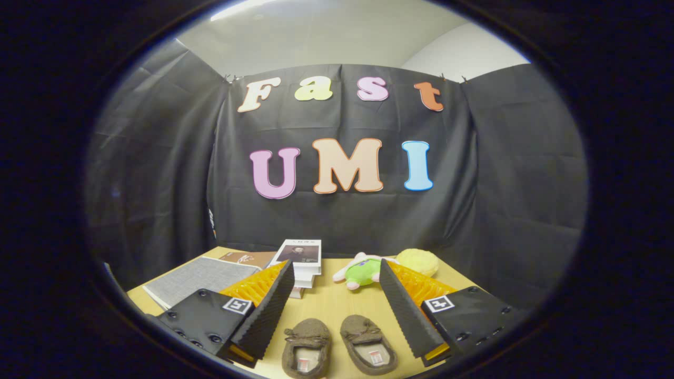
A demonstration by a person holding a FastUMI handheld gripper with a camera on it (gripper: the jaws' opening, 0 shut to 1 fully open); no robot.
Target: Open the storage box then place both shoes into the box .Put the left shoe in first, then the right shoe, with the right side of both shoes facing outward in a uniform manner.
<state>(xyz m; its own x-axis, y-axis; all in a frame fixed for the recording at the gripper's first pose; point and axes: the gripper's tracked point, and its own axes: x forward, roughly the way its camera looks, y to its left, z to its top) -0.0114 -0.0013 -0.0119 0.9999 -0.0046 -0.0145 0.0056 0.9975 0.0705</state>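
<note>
While the gripper holds its fingers spread wide and empty, two brown shoes lie side by side between them on the table, low in the frame's centre.

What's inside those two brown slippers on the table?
Each brown slipper shows a pale lining with a small label. The toe ends are covered, so unseen. The open gripper hangs above them.

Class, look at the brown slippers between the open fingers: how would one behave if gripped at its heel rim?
The left slipper looks soft and fuzzy, so its rim would probably squash. It seems light and may droop at the toe. With a flat sole, rolling is unlikely. The gripper is open.
</note>
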